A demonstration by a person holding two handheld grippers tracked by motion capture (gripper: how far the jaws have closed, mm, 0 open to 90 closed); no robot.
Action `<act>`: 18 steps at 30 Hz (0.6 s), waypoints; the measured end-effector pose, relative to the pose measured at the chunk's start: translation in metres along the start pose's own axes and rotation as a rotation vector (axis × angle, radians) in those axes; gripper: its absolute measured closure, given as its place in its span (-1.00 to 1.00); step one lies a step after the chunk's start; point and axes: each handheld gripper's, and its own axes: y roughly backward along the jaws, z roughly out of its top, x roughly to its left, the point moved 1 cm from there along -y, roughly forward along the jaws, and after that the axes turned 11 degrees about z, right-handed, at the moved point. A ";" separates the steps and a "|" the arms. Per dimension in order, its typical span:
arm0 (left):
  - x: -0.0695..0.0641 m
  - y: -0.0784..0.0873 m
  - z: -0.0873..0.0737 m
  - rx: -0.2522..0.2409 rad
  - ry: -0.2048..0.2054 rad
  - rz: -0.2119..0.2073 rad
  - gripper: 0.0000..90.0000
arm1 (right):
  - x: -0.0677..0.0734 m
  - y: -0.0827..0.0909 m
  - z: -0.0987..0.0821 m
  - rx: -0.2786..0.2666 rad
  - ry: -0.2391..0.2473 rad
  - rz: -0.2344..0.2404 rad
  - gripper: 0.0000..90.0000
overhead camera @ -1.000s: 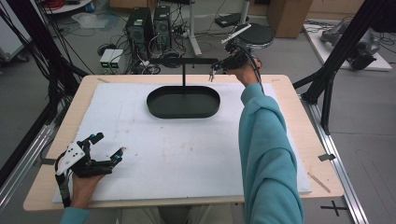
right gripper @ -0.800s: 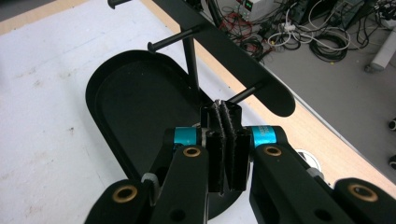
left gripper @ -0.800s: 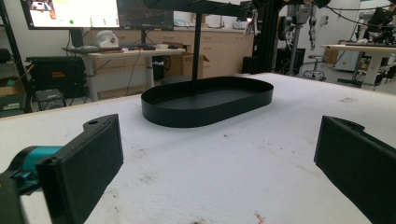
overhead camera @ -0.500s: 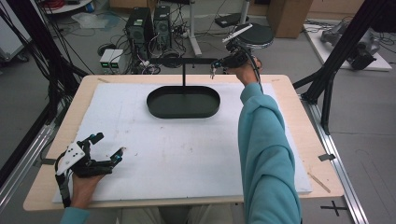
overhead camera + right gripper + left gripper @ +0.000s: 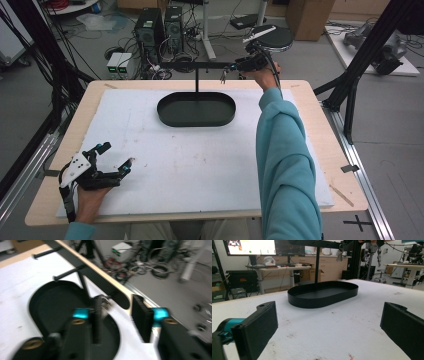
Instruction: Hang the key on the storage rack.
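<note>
At the near left corner of the table, the left gripper rests low on the white foam sheet, held by the person's left hand. Its jaws stand wide apart with nothing between them; in the left gripper view the two black pads frame bare foam.

Farther back, toward the middle of the far edge, sits a black oval tray on the foam. A thin black post rises from the tray's back part and carries a horizontal bar overhead.

At the far right of that bar is the right gripper, reached out on a teal-sleeved arm. In the right gripper view its jaws are partly open, and a small bunch of keys hangs just by the left pad; the blur makes it impossible to tell whether the pad touches it. In the left gripper view the same bunch dangles from the bar's right end.

Beyond the table, computer towers and cables lie on the floor, and a lit screen stands on a desk; no writing can be read anywhere.

Compared with half a second ago, the left gripper lies where it was, and the right gripper is at the same end of the bar, with hardly any shift.
</note>
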 end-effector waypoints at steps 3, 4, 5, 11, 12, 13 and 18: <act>0.000 0.000 0.000 -0.002 -0.002 -0.001 -0.96 | 0.000 0.008 -0.001 -0.054 -0.044 -0.008 -0.63; 0.000 0.000 0.000 -0.001 -0.003 0.000 -0.96 | 0.002 0.011 -0.001 -0.069 -0.057 -0.016 -0.80; 0.000 0.000 0.000 -0.001 0.000 -0.001 -0.96 | 0.004 0.015 0.000 -0.075 -0.056 -0.007 -0.80; 0.000 0.000 0.000 -0.004 -0.003 0.001 -0.96 | 0.037 0.047 -0.004 -0.131 0.052 -0.012 -0.99; -0.001 0.000 0.000 -0.004 -0.003 0.001 -0.96 | 0.044 0.054 -0.007 -0.134 0.059 -0.003 -0.99; 0.000 0.000 0.000 -0.003 -0.005 0.001 -0.96 | 0.049 0.060 -0.011 -0.137 0.074 -0.002 -0.99; -0.001 0.000 0.000 -0.003 -0.011 0.002 -0.96 | 0.064 0.087 -0.044 -0.160 0.112 0.020 -0.99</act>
